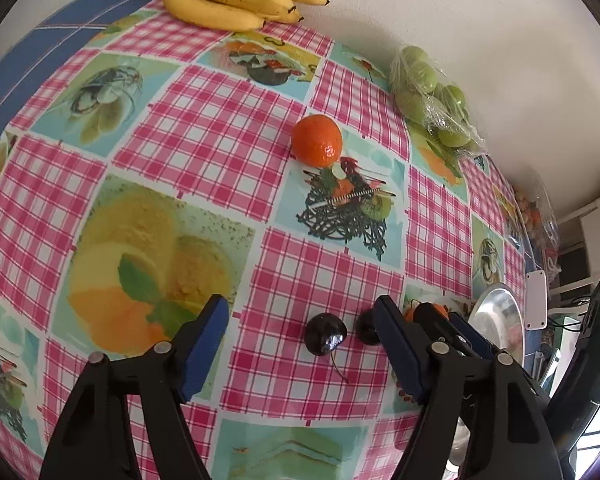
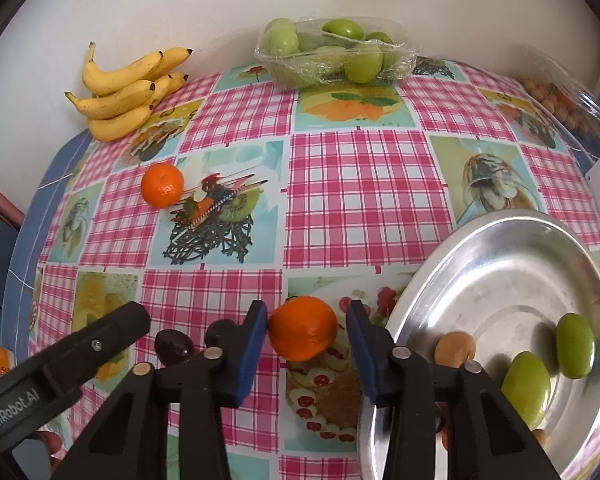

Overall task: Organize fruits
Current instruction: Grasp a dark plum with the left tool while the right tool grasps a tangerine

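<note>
My right gripper (image 2: 307,334) narrowing round tangerine (image 2: 302,328) beside metal plate (image 2: 476,248), left pad touching, right apart. Soft peel, light: squeeze gently across middle. My left gripper (image 1: 300,330) wide over dark cherry (image 1: 325,334).

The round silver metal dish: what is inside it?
In the round silver metal dish lie two smooth green oval fruits and a small tan-brown round fruit. The right gripper's black arm covers the dish's near edge, so anything there stays hidden.

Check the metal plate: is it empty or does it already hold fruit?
Not empty. The metal plate holds two green fruits and a small brown fruit near its front rim; most of its surface is bare.
</note>
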The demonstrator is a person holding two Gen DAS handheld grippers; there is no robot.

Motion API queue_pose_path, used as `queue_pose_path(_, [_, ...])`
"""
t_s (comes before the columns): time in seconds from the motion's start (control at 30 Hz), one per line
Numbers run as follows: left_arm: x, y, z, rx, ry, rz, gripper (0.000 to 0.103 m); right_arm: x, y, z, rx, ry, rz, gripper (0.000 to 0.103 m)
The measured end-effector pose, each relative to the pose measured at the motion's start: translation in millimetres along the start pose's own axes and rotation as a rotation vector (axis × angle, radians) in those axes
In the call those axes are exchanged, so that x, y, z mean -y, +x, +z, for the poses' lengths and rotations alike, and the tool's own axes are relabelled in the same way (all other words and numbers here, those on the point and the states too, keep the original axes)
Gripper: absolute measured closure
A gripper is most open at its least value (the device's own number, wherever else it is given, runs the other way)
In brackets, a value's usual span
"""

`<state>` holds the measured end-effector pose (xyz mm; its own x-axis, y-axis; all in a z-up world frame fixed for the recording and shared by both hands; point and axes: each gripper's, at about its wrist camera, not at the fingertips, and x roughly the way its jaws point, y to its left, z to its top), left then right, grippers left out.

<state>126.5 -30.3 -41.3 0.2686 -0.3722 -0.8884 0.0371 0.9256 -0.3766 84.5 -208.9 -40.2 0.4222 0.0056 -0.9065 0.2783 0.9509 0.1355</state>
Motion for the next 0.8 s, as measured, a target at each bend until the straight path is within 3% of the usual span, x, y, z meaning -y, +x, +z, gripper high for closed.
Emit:
queue_pose_path(0.37, [5, 10, -5, -0.054, 0.001, -0.035, 0.05, 5, -4, -2, -0.016, 0.027, 0.022, 0.064])
queue_pose_path(0.47, [6, 12, -5, -0.063, 0.005, -0.027, 0.061, 6, -6, -4, -0.021, 0.036, 0.022, 0.066])
queue_pose_path(0.8, [11, 19, -7, -0.089, 0.018, -0.031, 0.07, 5, -11, -5, -0.023, 0.033, 0.027, 0.069])
